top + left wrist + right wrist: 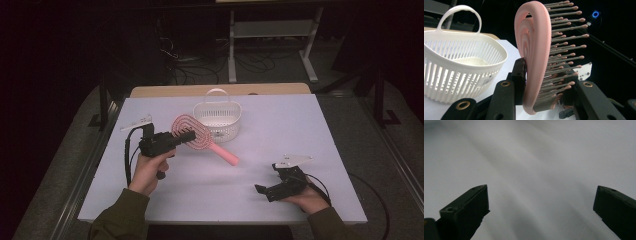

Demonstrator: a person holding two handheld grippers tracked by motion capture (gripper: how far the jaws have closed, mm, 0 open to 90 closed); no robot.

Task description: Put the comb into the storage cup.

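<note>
Pink plastic paddle hairbrush point(192, 131) with a looped open-frame head sits clamped in the left gripper point(186, 135); the jaws bear on the head from both faces, one on the smooth back and the other among the bristles, as the left gripper view confirms point(534, 62); gripping the head rather than the handle leaves the pink handle point(226, 154) free, slanting down and away from the jaws toward the white table surface point(300, 125); whether the handle tip touches that surface cannot be told.

White slotted plastic basket point(218, 118) with an arched carry handle stands just beyond the gripper's jaws, upright with its mouth facing up; in the left gripper view it lies close beside the brush head point(461, 67); this placement suggests the basket is the intended receptacle, and the head-first grip keeps the brush ready to be carried over the rim.

Right gripper point(265, 190) rests low at the near side of the table, well apart from brush and basket; its jaws stand wide apart with nothing between them, facing bare table point(541, 170); it appears parked so as not to obstruct the left hand's path.
</note>
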